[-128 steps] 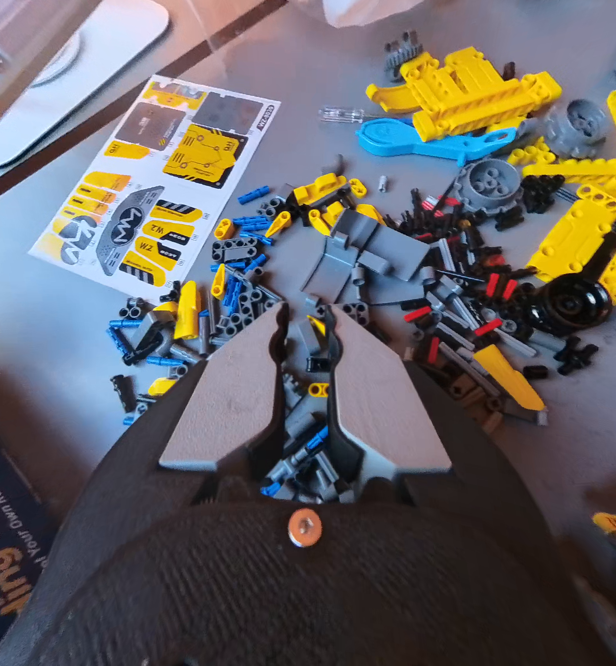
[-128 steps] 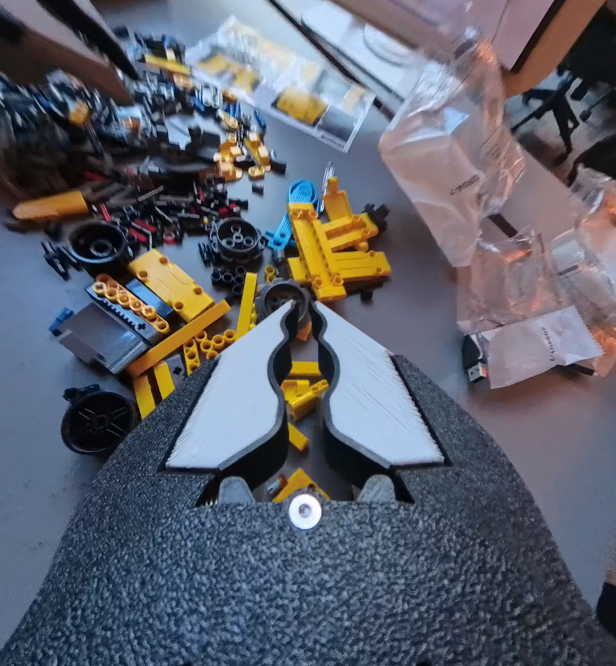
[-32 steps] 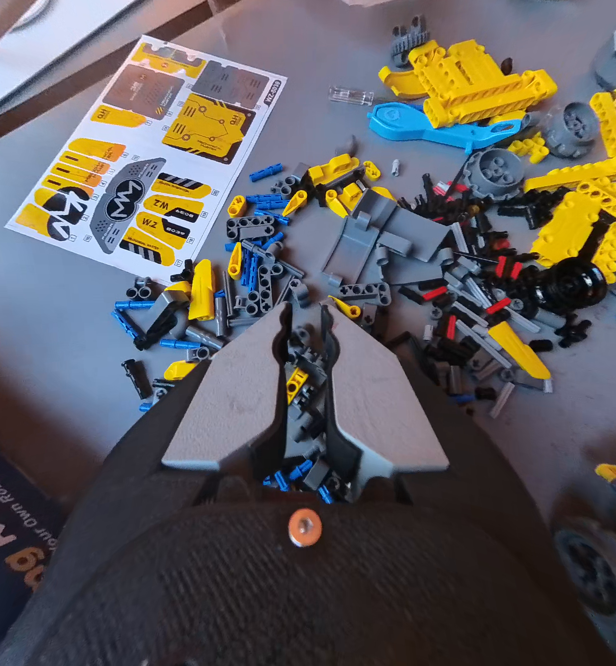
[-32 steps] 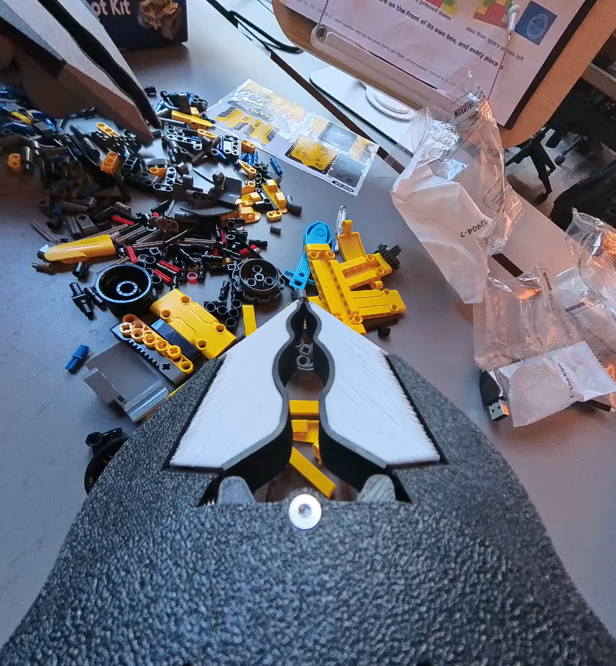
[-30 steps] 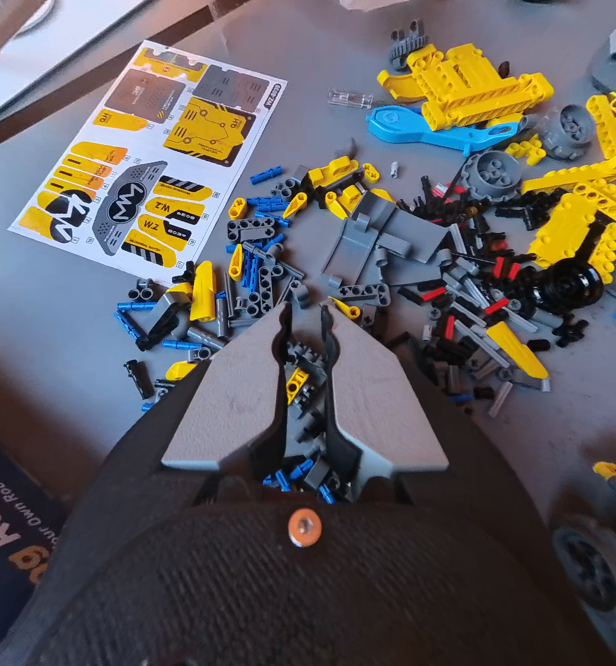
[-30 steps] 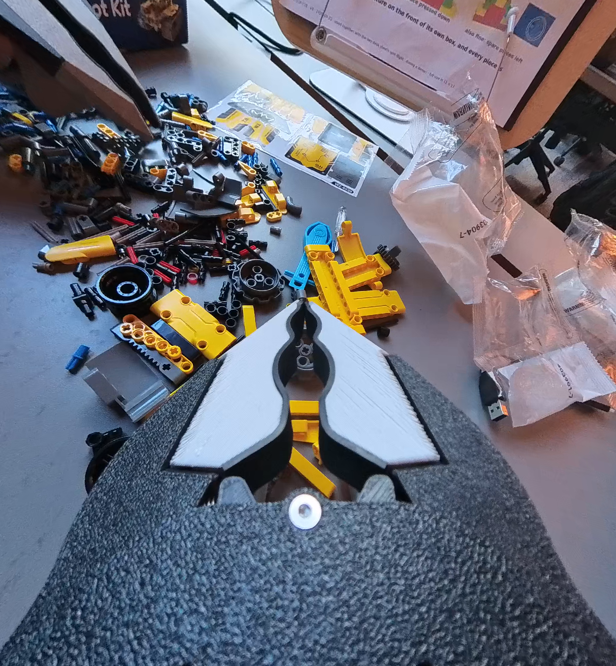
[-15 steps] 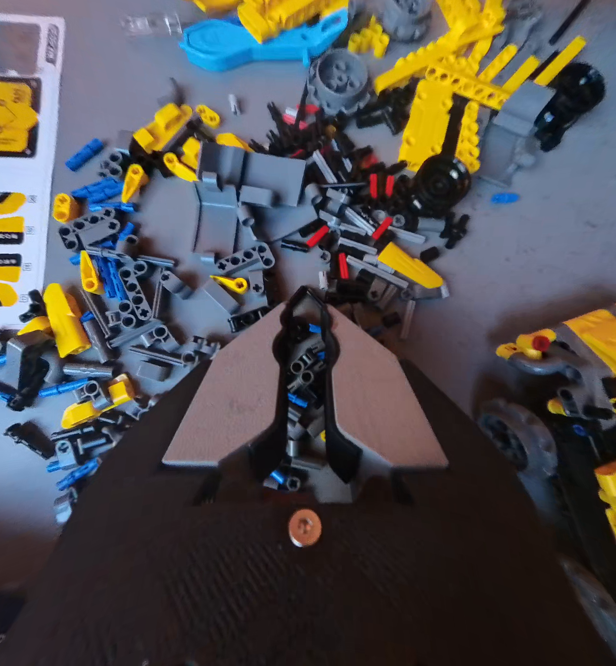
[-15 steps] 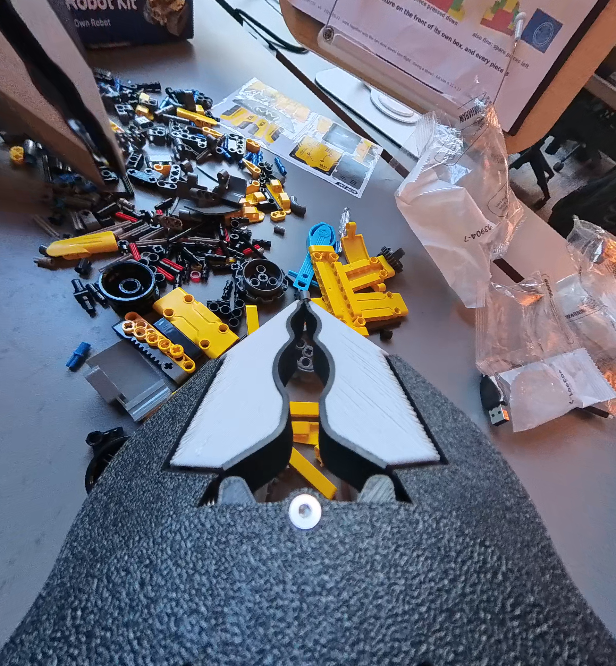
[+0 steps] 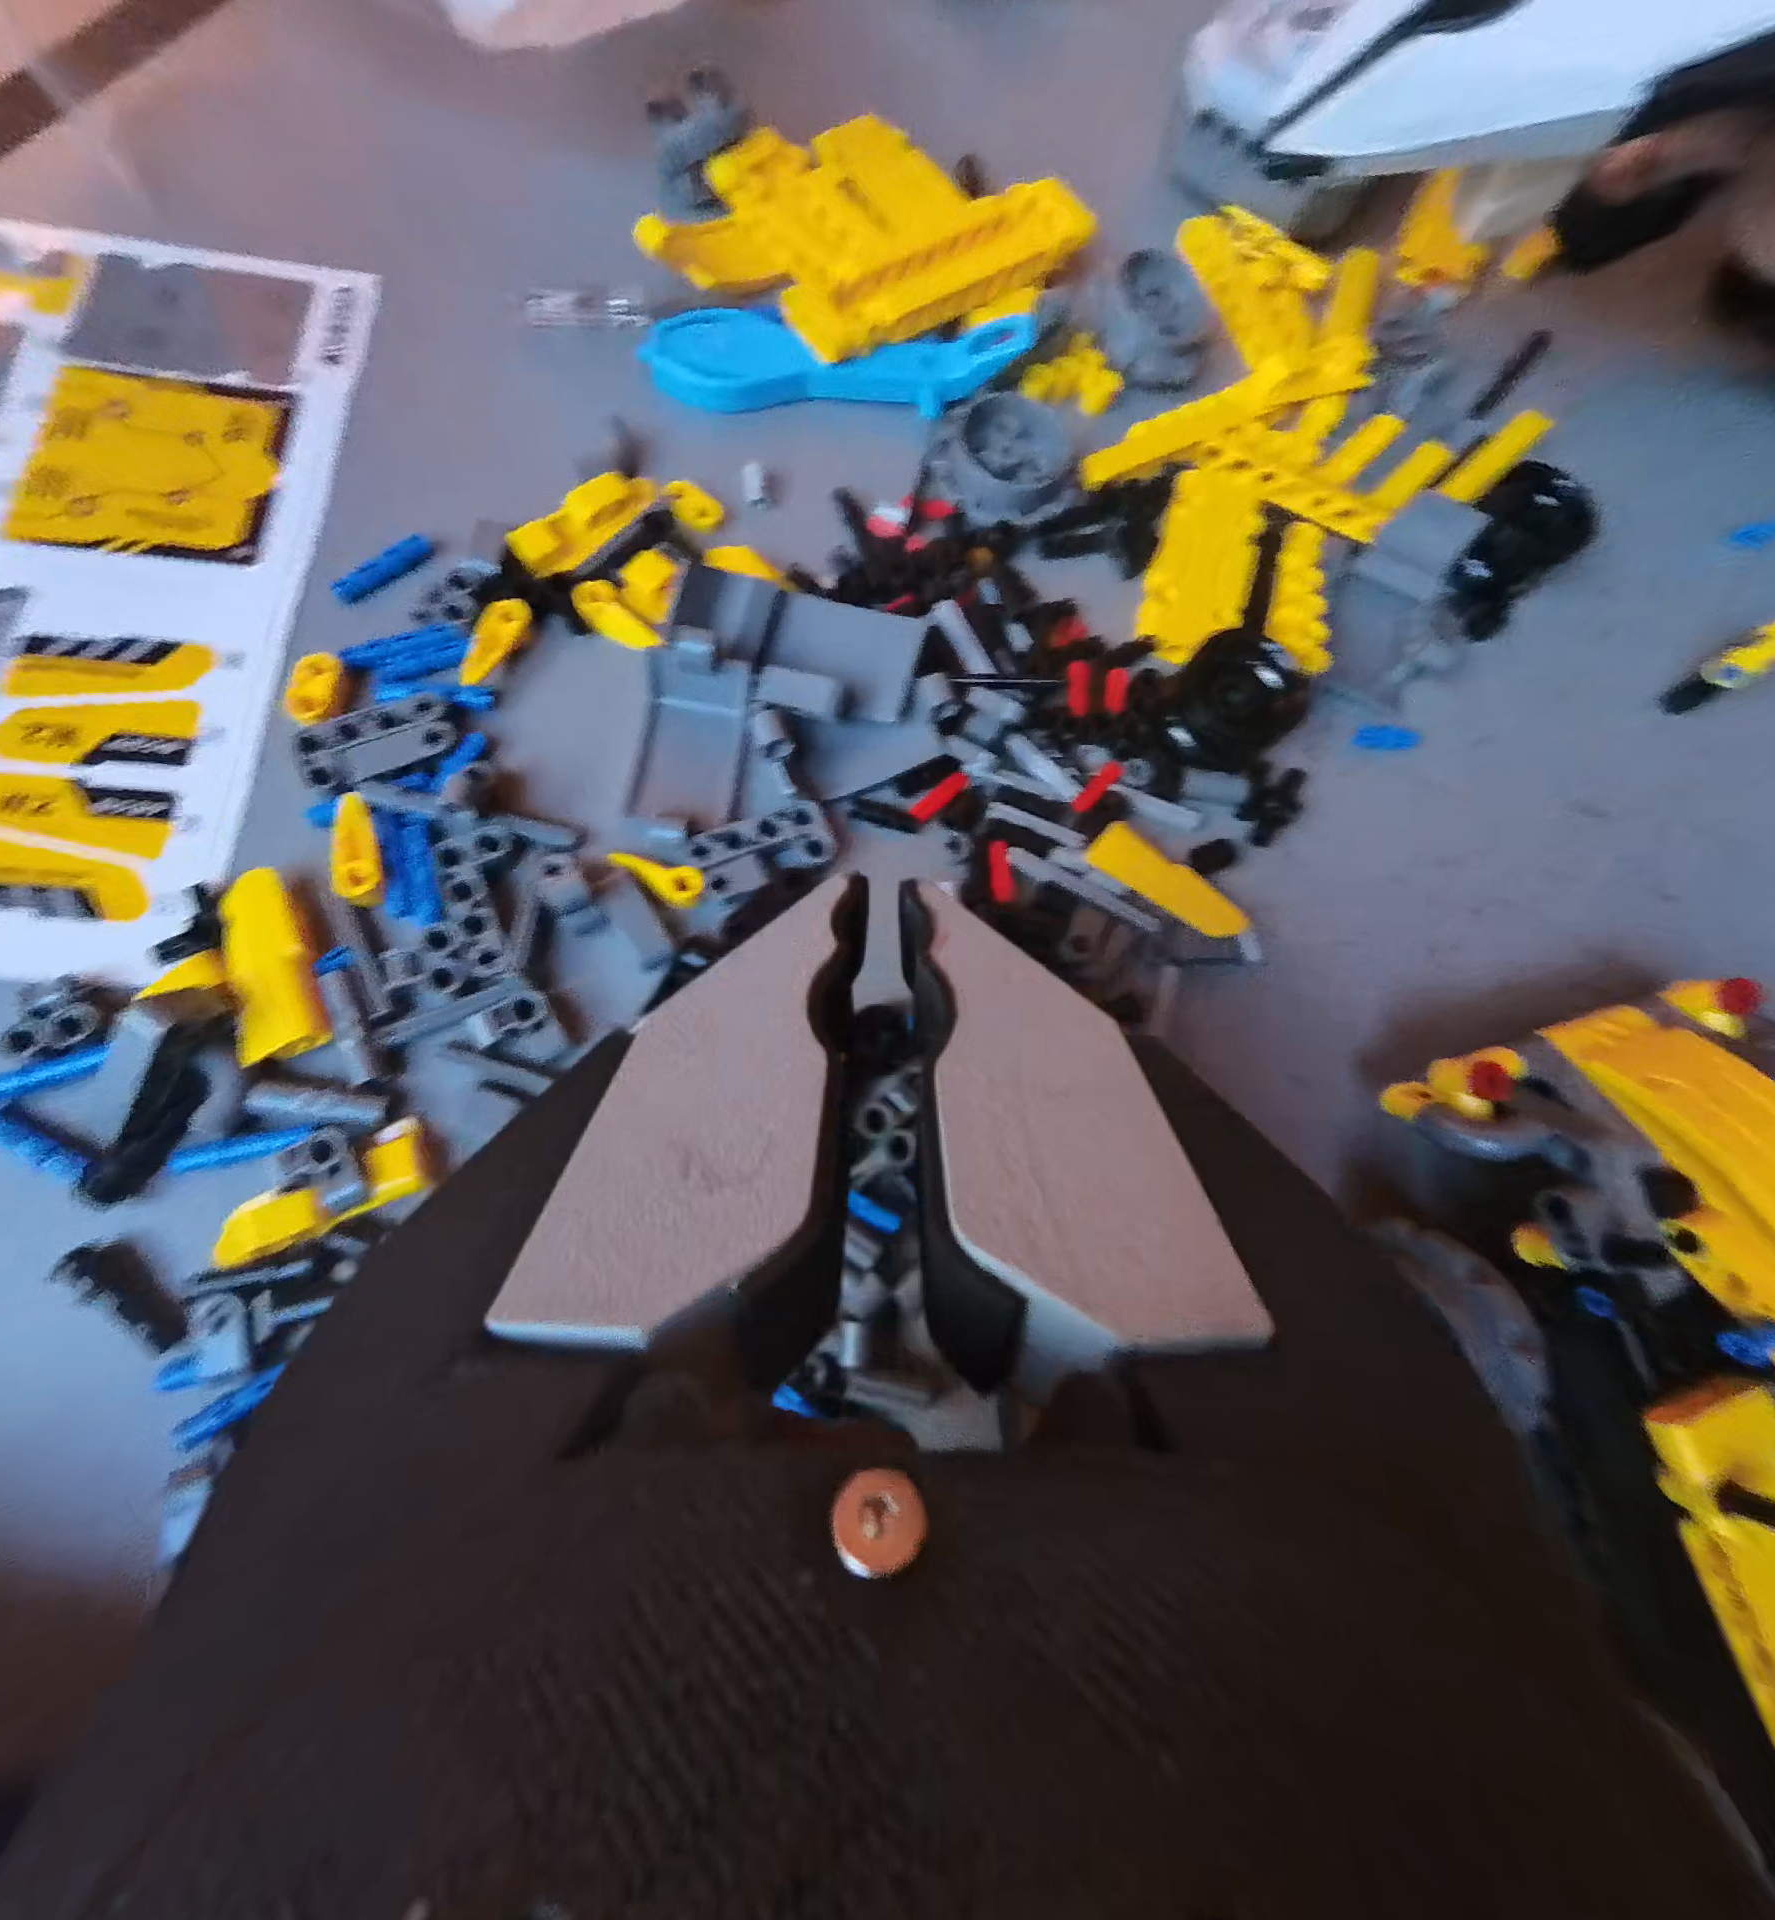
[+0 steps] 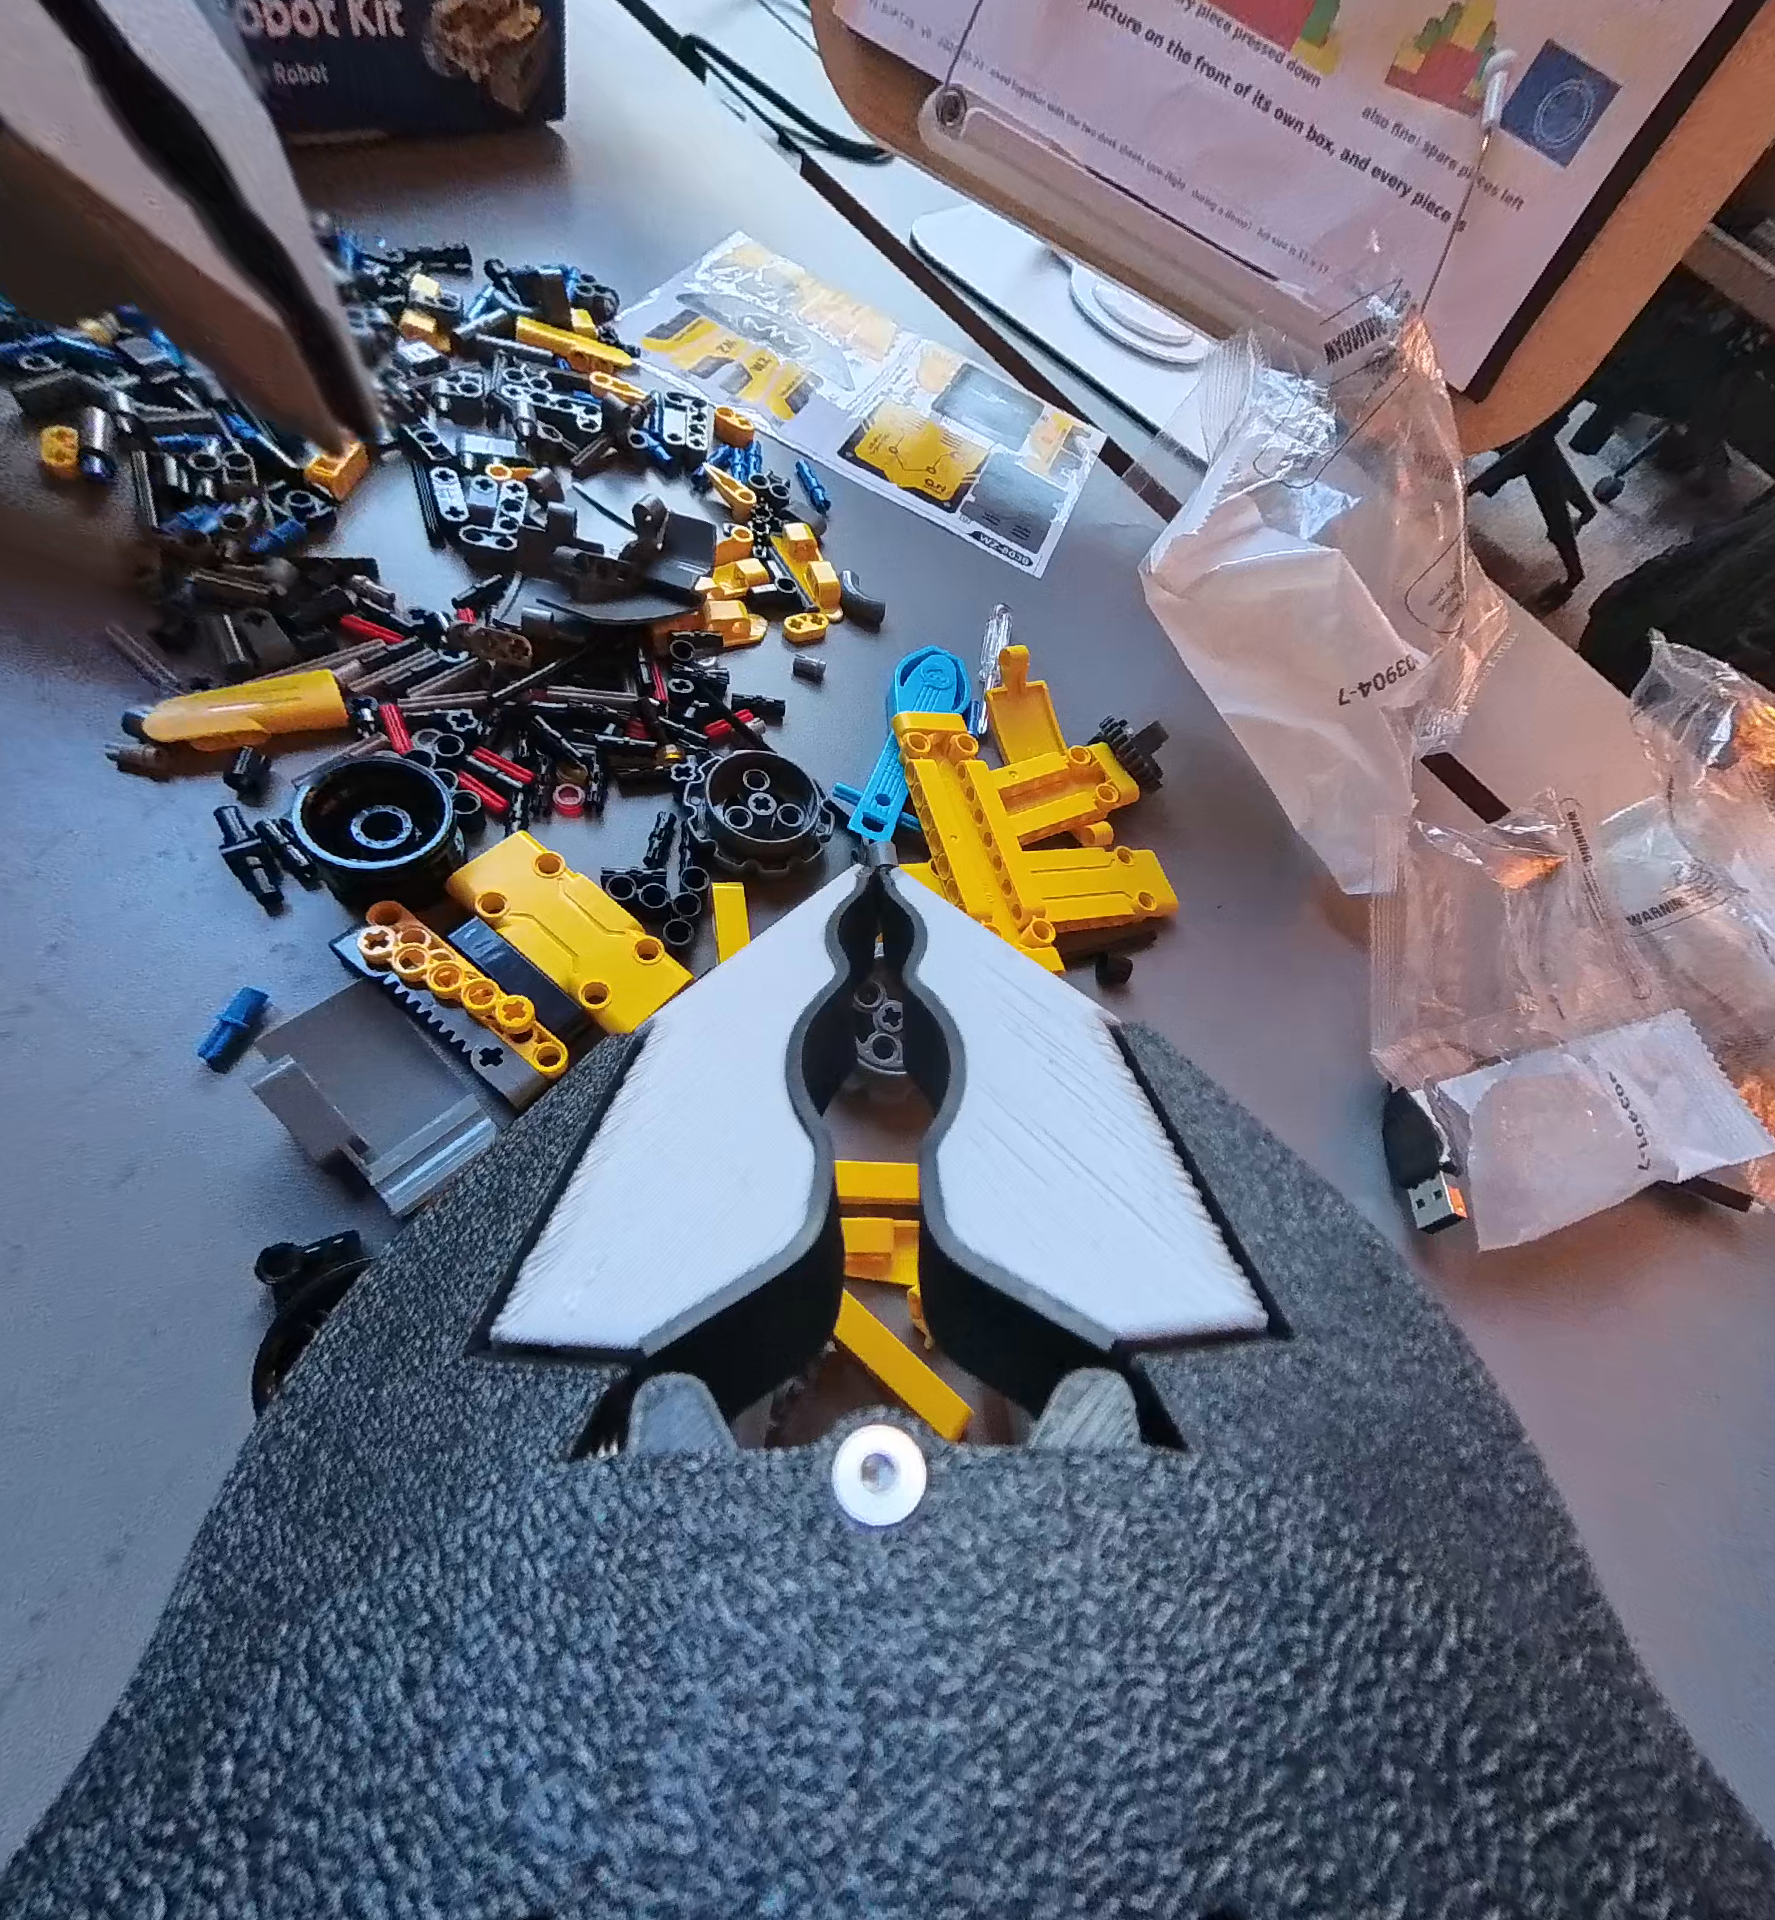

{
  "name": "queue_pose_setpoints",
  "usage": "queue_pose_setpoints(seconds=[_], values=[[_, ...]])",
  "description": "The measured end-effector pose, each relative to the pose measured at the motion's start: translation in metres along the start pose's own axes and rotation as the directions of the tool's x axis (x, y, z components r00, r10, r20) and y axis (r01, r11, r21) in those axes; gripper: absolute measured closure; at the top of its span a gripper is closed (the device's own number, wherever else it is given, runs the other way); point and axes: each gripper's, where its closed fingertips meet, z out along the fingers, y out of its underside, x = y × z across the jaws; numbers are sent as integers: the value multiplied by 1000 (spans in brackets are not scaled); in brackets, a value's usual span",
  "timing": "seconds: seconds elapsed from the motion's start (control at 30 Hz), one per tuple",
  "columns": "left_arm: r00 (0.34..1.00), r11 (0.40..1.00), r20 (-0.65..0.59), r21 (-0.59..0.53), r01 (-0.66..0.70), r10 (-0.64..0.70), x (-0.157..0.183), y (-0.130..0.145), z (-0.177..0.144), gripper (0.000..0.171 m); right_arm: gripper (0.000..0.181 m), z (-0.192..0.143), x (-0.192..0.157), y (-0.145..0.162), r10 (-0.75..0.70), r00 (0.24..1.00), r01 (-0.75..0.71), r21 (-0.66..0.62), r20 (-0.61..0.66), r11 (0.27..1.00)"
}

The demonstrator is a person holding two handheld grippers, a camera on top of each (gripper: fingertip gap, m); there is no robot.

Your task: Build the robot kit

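A pile of small black, grey, blue, red and yellow building pieces (image 9: 862, 727) lies on the grey table (image 9: 1485, 883). My left gripper (image 9: 880, 888) hangs over the near side of the pile. Its jaws are almost closed, with a small black piece (image 9: 878, 1029) pinched between them; the view is blurred. The left gripper also shows in the right wrist view (image 10: 187, 208), at the top left above the pile (image 10: 509, 623). My right gripper (image 10: 878, 868) is shut, with a small grey stub (image 10: 881, 854) at its tips, above a yellow beam assembly (image 10: 1039, 831).
A sticker sheet (image 9: 114, 582) lies left of the pile. A blue tool (image 9: 821, 364) and a black wheel (image 10: 374, 831) lie among the parts. A partly built yellow vehicle (image 9: 1693, 1195) stands at the right. Clear plastic bags (image 10: 1330, 582), a USB plug (image 10: 1423, 1174) and a dark box (image 10: 415, 52) are nearby. My hands' fingertips stand some 20 cm from each other. From either gripper's tips it is about 11 cm to the black wheel (image 10: 374, 831).
My left gripper moved right into the pile, closed, then drew back with a black piece between its jaws. My right gripper closed some seconds ago and has stayed shut and almost still.
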Motion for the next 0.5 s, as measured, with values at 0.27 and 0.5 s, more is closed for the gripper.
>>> queue_pose_setpoints(seconds=[0.27, 0.5], values=[[953, 967, -227, -109, -229, 200, 60, 24, 18, 157, 181, 0, 0, 0, -4, 1000, 4, -1, 0, 1000], [965, 956, -59, -134, -260, 254, 36, 21, 29, 163, 181, 1, -2, 1, -7, 1000, 7, -7, 6, 1000]])
